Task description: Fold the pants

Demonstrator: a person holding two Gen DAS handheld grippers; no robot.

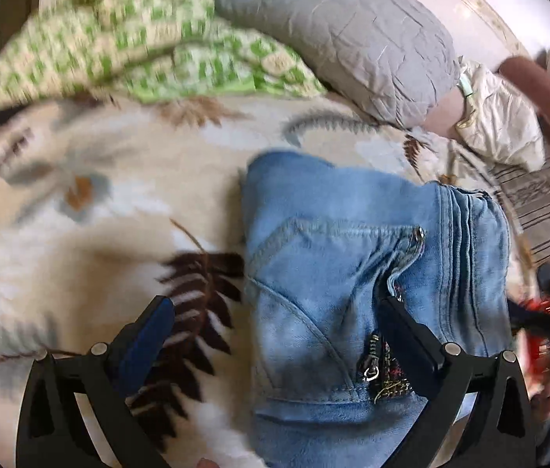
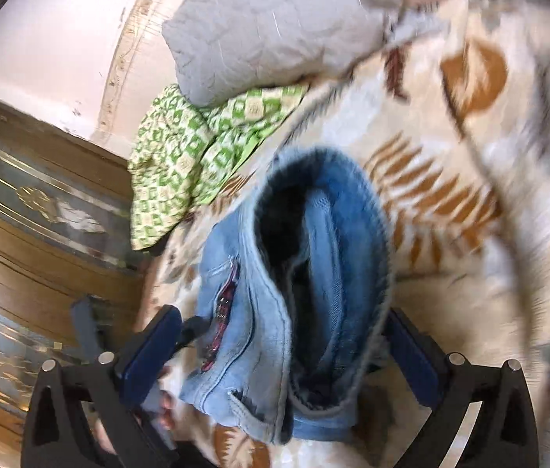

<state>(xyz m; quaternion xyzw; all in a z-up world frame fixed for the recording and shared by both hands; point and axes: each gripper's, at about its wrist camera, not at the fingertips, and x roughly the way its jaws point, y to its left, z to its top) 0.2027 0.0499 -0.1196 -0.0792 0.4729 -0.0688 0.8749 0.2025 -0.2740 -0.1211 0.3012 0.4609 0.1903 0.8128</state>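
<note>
The light blue jeans [image 1: 353,265] lie folded in a compact stack on the leaf-patterned blanket [image 1: 99,202], with the zipper and pocket seam facing up. My left gripper [image 1: 279,304] is open above the stack's near left part; its right finger [image 1: 407,327] lies over the denim, its left finger [image 1: 150,331] over the blanket. In the right wrist view the jeans [image 2: 298,273] show their layered folded edge. My right gripper [image 2: 282,331] is open, its fingers standing either side of that edge and not clamped on it.
A green checked cloth [image 1: 138,46] and a grey quilted pillow [image 1: 345,35] lie at the far side of the bed. Striped and white fabric [image 1: 509,136] sits at the right. A wooden cabinet [image 2: 41,210] stands left of the bed.
</note>
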